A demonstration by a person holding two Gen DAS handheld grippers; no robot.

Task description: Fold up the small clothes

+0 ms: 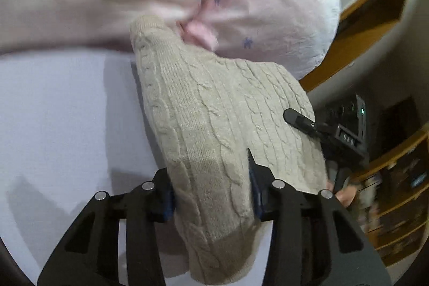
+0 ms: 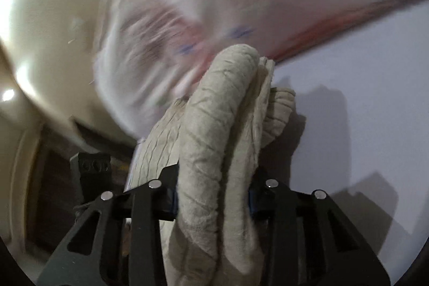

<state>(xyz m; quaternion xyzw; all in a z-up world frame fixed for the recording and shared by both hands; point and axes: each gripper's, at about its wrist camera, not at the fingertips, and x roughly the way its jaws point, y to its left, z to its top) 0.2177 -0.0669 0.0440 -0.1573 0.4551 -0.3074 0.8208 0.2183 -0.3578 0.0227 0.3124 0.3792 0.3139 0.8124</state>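
Sweater [image 1: 214,130] takes up most of the left wrist view, beige cable knit, bunched up and lifted off the white table [image 1: 53,111]. Left gripper [image 1: 211,186] has its two fingers pressed into the fabric from both sides, so it's clamped on a thick fold of it. Behind the sweater there's a pink garment [image 1: 254,12] with little purple and green prints, lying at the far side of the table and pretty blurred. Over on the right edge of the knit you can see the other gripper [image 1: 303,122] poking a black finger against the fabric, with wooden shelves [image 1: 396,192] in the background.

Right wrist view next: same sweater [image 2: 219,138], here seen edge-on as a stack of rolled layers running straight up between the fingers. Right gripper [image 2: 214,195] is closed on that stack, both fingers buried in the knit. The pink garment [image 2: 187,18] is smeared by motion blur up top, sitting just behind the sweater's far end. White table [image 2: 362,98] fills the right side with hard shadows on it, and a cream wall [image 2: 48,31] is on the left
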